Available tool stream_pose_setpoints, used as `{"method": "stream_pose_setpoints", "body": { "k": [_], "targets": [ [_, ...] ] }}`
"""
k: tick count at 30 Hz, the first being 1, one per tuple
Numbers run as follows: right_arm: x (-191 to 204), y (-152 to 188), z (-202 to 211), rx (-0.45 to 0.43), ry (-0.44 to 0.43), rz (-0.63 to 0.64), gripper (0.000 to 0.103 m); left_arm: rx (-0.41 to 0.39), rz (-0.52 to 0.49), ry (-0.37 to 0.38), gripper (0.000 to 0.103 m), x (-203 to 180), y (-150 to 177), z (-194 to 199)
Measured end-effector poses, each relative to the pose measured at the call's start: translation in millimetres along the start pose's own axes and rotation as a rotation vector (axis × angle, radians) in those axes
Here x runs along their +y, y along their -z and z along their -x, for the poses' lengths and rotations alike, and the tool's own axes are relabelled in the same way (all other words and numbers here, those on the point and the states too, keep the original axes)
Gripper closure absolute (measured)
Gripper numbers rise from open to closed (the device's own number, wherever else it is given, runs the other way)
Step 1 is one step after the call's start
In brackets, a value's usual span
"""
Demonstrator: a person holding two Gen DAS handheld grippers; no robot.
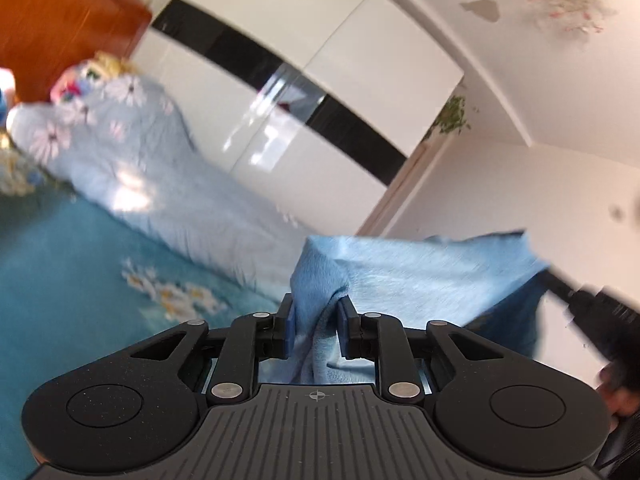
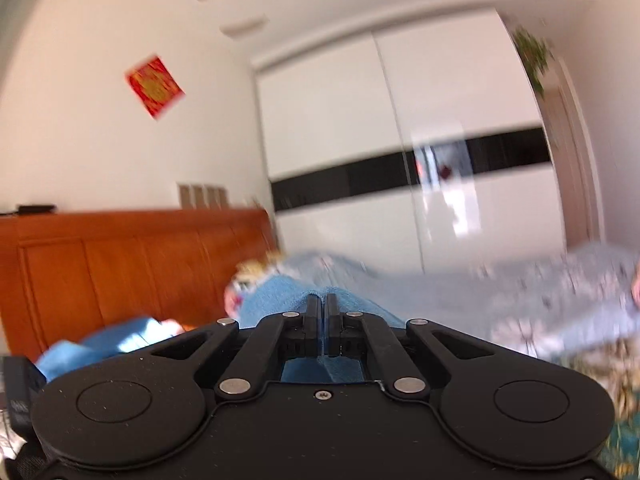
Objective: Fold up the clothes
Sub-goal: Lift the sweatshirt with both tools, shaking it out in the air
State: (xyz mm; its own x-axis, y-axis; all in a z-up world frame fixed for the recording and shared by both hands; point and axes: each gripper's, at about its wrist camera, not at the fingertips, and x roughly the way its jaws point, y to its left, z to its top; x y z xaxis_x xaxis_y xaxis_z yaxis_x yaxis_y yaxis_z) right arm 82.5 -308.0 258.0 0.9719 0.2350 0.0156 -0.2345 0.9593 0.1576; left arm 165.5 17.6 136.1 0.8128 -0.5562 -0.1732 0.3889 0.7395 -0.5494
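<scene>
Teal bedspread (image 1: 60, 264) | white wardrobe (image 1: 280, 40) | both claws, left (image 1: 316, 320) and right (image 2: 323, 312), clamp blue cloth (image 1: 420, 276)

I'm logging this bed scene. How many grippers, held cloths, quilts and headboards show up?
Grippers: 2 (left, right)
Blue cloth: 1, pinched by both
Quilt: 1
Headboard: 1
Total: 5
</scene>
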Motion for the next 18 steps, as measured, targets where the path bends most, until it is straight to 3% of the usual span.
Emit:
{"method": "stream_pose_setpoints", "body": {
  "k": [2, 4, 6, 11, 17, 18],
  "targets": [
    [7.7, -6.3, 6.0, -0.007, 0.003, 0.031, 0.101, 0.012, 0.013, 0.005, 0.062, -0.8, 5.6, 3.4],
    [9.0, -7.3, 8.5, 0.006, 0.015, 0.037, 0.101, 0.046, 0.028, 0.020, 0.056, 1.0, 15.3, 2.1],
    [6.3, -5.4, 9.2, 0.031, 0.028, 0.025, 0.101, 0.093, 0.033, 0.040, 0.038, 4.5, 28.9, -2.1],
    [-3.5, 8.8, 20.8, 0.083, 0.045, -0.016, 0.101, 0.217, 0.011, 0.111, 0.029, 5.9, 65.0, -18.2],
    [-4.9, 10.5, 49.9, 0.094, 0.056, -0.033, 0.101, 0.294, 0.038, 0.210, 0.030, 12.6, 84.6, -42.2],
    [-6.6, 9.5, 54.5, 0.094, 0.065, -0.035, 0.101, 0.298, 0.041, 0.225, 0.036, 12.7, 84.7, -44.1]
  ]
}}
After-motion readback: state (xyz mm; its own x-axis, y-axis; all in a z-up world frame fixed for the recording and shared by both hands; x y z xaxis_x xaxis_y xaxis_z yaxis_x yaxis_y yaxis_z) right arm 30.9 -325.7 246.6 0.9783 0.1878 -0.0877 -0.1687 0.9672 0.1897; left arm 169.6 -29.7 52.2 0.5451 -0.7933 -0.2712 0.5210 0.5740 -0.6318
